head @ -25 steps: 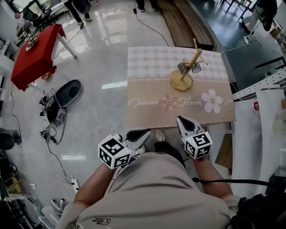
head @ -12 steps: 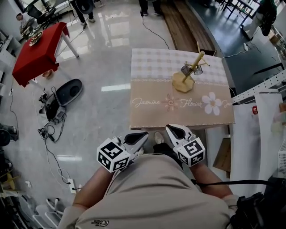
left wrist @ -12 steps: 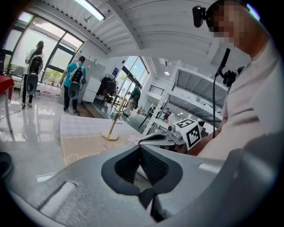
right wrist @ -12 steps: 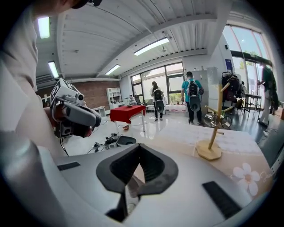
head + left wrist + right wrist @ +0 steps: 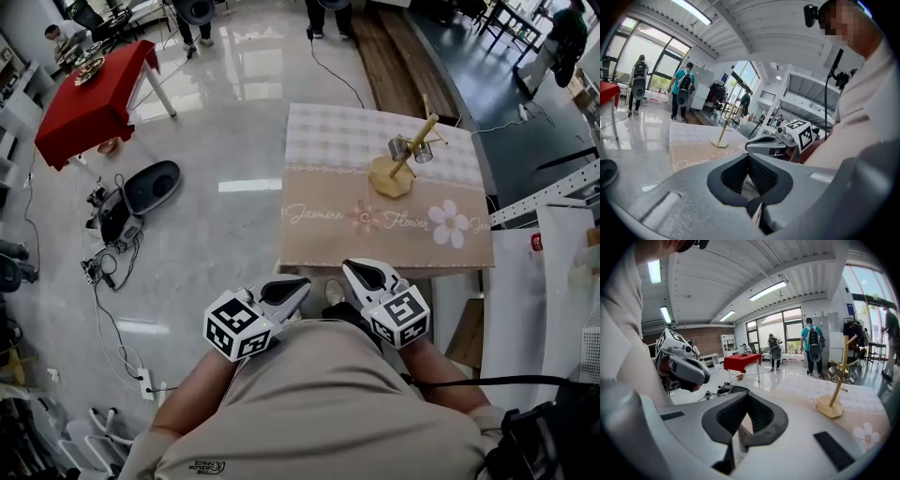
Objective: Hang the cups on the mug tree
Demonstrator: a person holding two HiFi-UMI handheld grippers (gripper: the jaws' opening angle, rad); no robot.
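In the head view we are holding the grey left tool (image 5: pixel 300 282) and the grey right tool (image 5: pixel 351 267) against our chest, just short of the desk (image 5: pixel 319 234) covered in a beige floral cloth. The two small shiny metal cups (image 5: pixel 404 148) are hanging on the pale wooden mug tree (image 5: pixel 389 178), well apart from both tools.

In the left gripper view, the left tool (image 5: pixel 749 157) is showing its jaws pressed together, with nothing between them.

In the right gripper view, the right tool (image 5: pixel 746 401) is likewise closed and empty. The metal cups (image 5: pixel 851 377) are dangling from pegs on one side of the wooden mug tree (image 5: pixel 829 408).

We are judging the job done. A careless reach could bump the stem, shaking the cups off or tipping the lopsided tree.
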